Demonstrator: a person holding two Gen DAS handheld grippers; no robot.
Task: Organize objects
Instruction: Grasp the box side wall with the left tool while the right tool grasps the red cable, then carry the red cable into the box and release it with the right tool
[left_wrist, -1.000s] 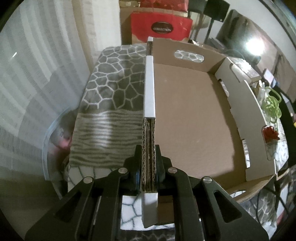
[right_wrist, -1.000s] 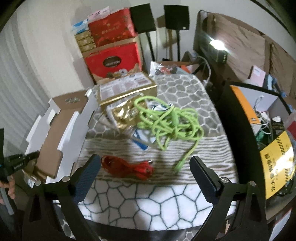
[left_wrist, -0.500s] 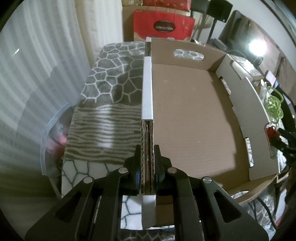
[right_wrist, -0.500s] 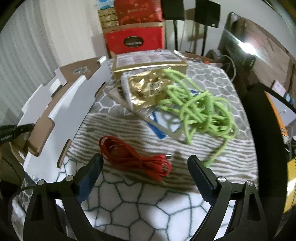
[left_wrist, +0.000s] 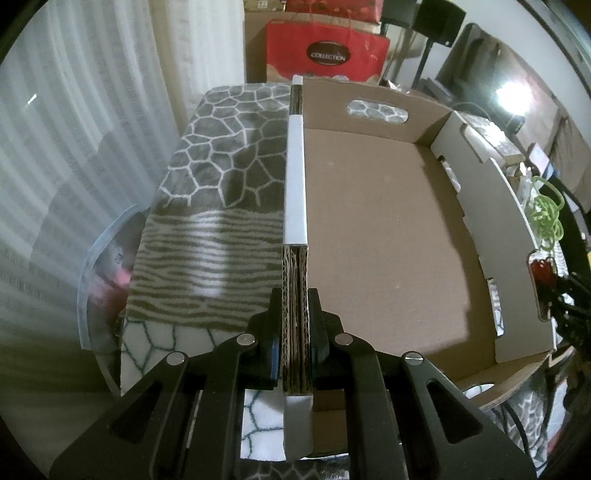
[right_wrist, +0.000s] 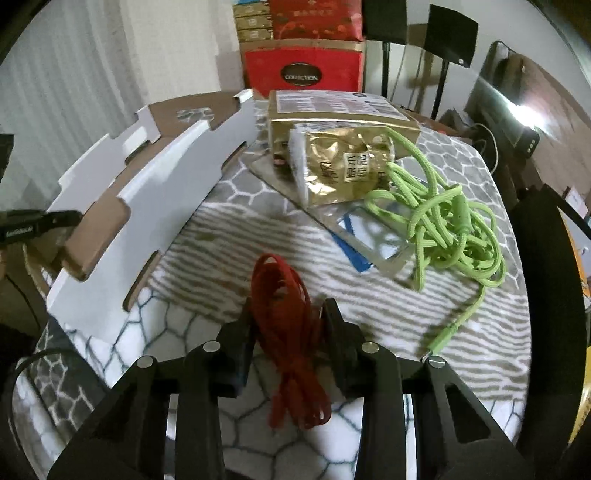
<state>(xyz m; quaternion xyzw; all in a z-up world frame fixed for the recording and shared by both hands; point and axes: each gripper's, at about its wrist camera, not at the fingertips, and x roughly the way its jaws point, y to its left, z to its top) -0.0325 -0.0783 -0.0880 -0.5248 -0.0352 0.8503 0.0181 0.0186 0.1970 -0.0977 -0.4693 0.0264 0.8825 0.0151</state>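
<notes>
From the left wrist, the cardboard box (left_wrist: 373, 236) is sitting open on the patterned blanket (left_wrist: 221, 192), its brown floor bare with nothing lying in it. The left gripper (left_wrist: 295, 328) is pinching the box's near side wall (left_wrist: 294, 206), both pads pressing flat against the corrugated edge, so it is closed tight on that wall. A strip of blanket is running free along the box's outer side, ending at a pale curtain (left_wrist: 74, 147).

From the right wrist, the right gripper (right_wrist: 288, 332) has just been closing, and the red cable (right_wrist: 291, 332) is lying bundled between its fingers, which are sitting right against the bundle's sides. The bundle is resting on the blanket just beside the box's white notched wall (right_wrist: 155, 206). Beyond it, a green cable (right_wrist: 443, 221) is sprawling over a gold pouch (right_wrist: 343, 166) and a gold carton (right_wrist: 340, 114), leaving open striped blanket between the two cables.
</notes>
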